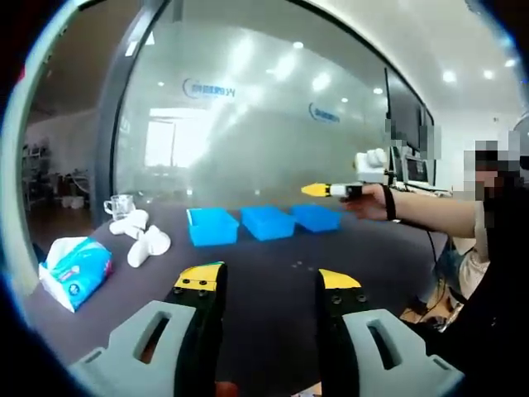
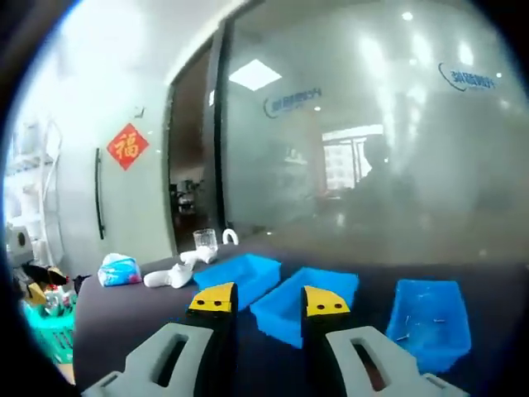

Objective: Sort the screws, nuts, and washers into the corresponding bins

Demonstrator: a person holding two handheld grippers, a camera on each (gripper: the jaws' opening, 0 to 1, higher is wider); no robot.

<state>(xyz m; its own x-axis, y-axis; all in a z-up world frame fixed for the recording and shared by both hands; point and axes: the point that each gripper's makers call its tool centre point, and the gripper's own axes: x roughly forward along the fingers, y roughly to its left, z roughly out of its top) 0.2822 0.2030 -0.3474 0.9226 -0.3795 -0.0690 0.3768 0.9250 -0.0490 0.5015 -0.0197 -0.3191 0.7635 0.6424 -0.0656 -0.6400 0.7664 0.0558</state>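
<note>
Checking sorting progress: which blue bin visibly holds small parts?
The blue bin rightmost in the right gripper view; small pieces lie inside it, unlike the other two.

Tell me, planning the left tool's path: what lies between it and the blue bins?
Bare dark table, except a few tiny specks, seen in the left gripper view before the blue bins.

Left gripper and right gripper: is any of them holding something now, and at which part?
Nothing is held. The left gripper is open, jaws apart over the dark table. The right gripper is open above the blue bins.
</note>
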